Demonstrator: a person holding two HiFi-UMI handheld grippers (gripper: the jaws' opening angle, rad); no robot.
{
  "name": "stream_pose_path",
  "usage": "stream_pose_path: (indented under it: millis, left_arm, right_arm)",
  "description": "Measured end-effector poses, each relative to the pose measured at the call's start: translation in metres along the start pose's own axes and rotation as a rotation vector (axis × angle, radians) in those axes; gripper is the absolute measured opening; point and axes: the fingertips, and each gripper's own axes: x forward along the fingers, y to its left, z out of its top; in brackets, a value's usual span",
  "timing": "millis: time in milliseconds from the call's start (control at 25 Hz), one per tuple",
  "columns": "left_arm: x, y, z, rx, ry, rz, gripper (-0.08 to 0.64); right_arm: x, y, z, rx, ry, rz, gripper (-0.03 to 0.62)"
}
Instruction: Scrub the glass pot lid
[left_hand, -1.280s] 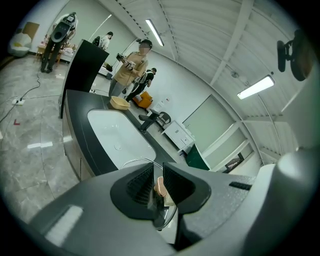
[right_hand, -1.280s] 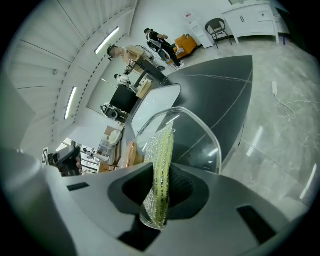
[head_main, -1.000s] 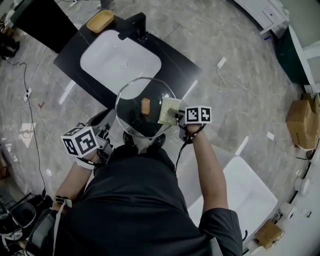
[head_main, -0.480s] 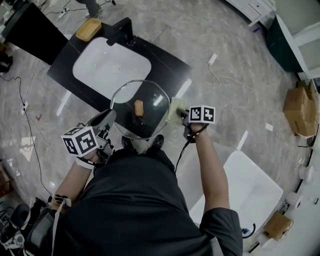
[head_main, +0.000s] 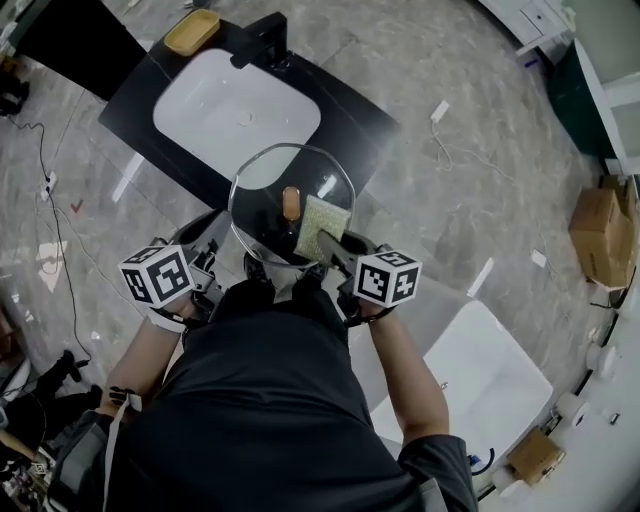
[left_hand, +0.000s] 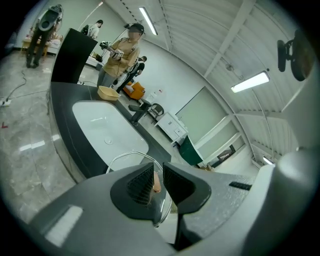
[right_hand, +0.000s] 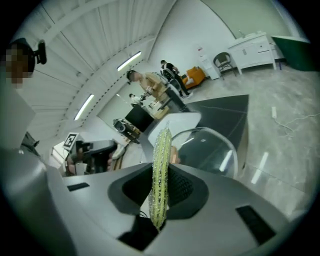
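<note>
The round glass pot lid (head_main: 270, 215), with a tan knob (head_main: 291, 202), is held up in front of me above the black counter. My left gripper (head_main: 225, 236) is shut on the lid's lower left rim; in the left gripper view the rim (left_hand: 131, 154) runs in between the closed jaws (left_hand: 157, 181). At the lid's right side, my right gripper (head_main: 328, 243) is shut on a yellow-green sponge (head_main: 320, 226), which lies flat against the glass just right of the knob. In the right gripper view the sponge (right_hand: 161, 155) stands edge-on between the jaws (right_hand: 161, 190), with the lid (right_hand: 207, 147) behind it.
A white sink basin (head_main: 235, 110) sits in the black counter (head_main: 355, 125), with a black faucet (head_main: 262, 45) and a wooden tray (head_main: 192, 32) at its far end. A white tub (head_main: 490, 375) and cardboard boxes (head_main: 603, 235) stand on the floor to the right. People stand far off.
My right gripper has drawn back toward my body, and the sponge has slid from the lid's right edge inward toward the knob. The left gripper keeps hold of the rim.
</note>
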Motion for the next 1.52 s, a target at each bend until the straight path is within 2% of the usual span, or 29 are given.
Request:
stream_pose_path:
  millis: [120, 200, 360, 520, 680, 840, 1160, 1280, 1520]
  left_arm:
    - [-0.013, 0.017, -0.003, -0.028, -0.018, 0.039, 0.058]
    - [-0.022, 0.029, -0.004, -0.046, -0.034, 0.066, 0.058]
    - [-0.046, 0.052, -0.011, -0.089, -0.059, 0.126, 0.058]
    - [-0.058, 0.065, -0.014, -0.115, -0.070, 0.154, 0.058]
    - [-0.051, 0.057, -0.016, -0.108, -0.058, 0.138, 0.058]
    - [-0.029, 0.035, -0.014, -0.073, -0.035, 0.089, 0.058]
    - [0.003, -0.004, -0.021, -0.031, 0.009, 0.018, 0.058]
    - [0.003, -0.007, -0.022, -0.033, 0.006, 0.022, 0.058]
    - [-0.012, 0.001, -0.016, -0.059, -0.050, 0.050, 0.058]
  right_arm:
    - [0.037, 0.047, -0.019, -0.039, 0.052, 0.109, 0.066]
    - [0.064, 0.059, -0.036, -0.042, 0.111, 0.129, 0.066]
    - [0.105, 0.062, -0.078, 0.025, 0.245, 0.099, 0.066]
    - [0.118, 0.048, -0.097, 0.085, 0.292, 0.024, 0.066]
    - [0.112, 0.032, -0.102, 0.085, 0.303, -0.015, 0.066]
    - [0.097, 0.009, -0.105, 0.074, 0.318, -0.047, 0.066]
    - [0.059, -0.034, -0.100, 0.053, 0.387, -0.038, 0.066]
    - [0.048, -0.047, -0.095, -0.007, 0.459, -0.020, 0.066]
    - [0.037, -0.069, -0.081, -0.198, 0.647, 0.010, 0.066]
